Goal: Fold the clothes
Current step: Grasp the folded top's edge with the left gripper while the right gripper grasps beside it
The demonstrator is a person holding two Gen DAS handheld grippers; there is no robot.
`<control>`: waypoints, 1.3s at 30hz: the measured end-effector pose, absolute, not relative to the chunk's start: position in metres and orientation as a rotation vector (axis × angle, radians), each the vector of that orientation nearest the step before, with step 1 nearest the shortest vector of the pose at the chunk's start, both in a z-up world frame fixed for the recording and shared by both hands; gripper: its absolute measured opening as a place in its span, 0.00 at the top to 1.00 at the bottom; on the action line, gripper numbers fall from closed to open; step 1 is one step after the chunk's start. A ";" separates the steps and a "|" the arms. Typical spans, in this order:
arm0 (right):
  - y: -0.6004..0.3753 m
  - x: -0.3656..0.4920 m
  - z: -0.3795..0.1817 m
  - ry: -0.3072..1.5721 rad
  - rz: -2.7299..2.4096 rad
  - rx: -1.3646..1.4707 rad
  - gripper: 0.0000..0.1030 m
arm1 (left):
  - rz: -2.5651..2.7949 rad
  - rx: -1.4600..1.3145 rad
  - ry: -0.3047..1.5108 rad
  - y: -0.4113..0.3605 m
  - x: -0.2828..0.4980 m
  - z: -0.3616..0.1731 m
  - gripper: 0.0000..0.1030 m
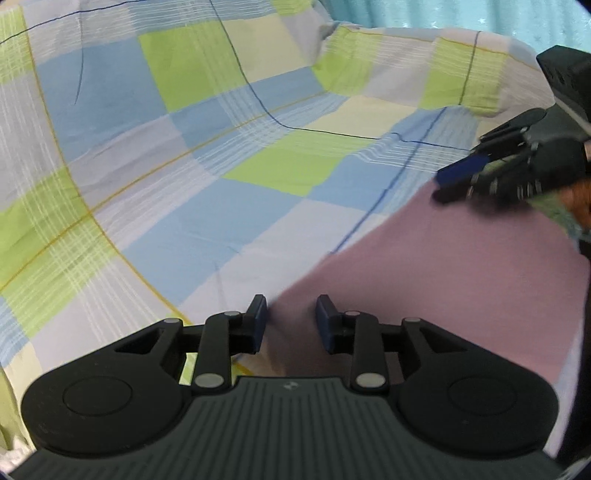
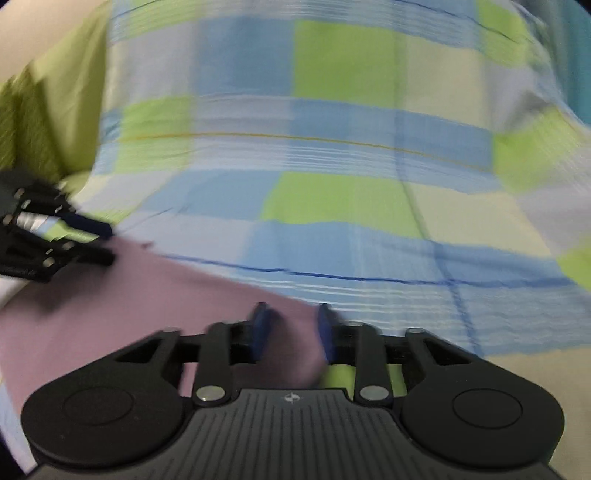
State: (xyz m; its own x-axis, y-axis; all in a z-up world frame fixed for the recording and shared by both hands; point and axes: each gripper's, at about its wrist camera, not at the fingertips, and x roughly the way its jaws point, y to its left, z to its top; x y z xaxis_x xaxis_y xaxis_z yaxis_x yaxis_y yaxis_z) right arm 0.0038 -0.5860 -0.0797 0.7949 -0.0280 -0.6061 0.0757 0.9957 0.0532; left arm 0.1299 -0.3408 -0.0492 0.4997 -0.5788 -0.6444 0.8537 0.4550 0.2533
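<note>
A home bedroom: checked bedsheet (image 1: 221, 155) across a soft bed, teal curtain (image 1: 443, 13) behind.

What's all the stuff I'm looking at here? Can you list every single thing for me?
Pink cloth: one, plain dusty pink, lying on the checked sheet, with both grippers at its edge.
Checked sheet: one, squares of blue, green, cream and pale grey, spread under everything.
Curtain: one, teal, along the top of the left wrist view.
Green fabric: one, plain lime green, at the left edge of the right wrist view; what it belongs to is unclear.
Left gripper: one, black with blue pads, jaws apart over the pink cloth's edge.
Right gripper: one, black with blue pads, jaws apart over the pink cloth, blurred.
</note>
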 end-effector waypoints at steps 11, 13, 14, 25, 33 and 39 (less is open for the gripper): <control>-0.512 -0.095 -0.056 0.633 -0.020 -0.086 0.65 | -0.978 0.768 0.341 -0.287 0.049 -0.025 0.73; -0.481 -0.112 -0.058 0.636 0.022 -0.165 0.62 | -1.034 0.842 0.289 -0.274 0.023 -0.029 0.70; -0.468 -0.117 -0.061 0.639 0.038 -0.202 0.60 | -1.054 0.884 0.266 -0.270 0.011 -0.032 0.70; -0.392 -0.102 -0.081 0.670 0.116 -0.425 0.54 | -1.046 1.272 0.058 -0.287 -0.047 -0.090 0.63; -0.388 -0.079 -0.094 0.668 0.116 -0.573 0.52 | -1.045 1.222 0.063 -0.306 -0.019 -0.087 0.53; -0.410 -0.088 -0.103 0.675 0.035 -0.715 0.53 | -1.022 1.257 0.073 -0.290 -0.021 -0.089 0.64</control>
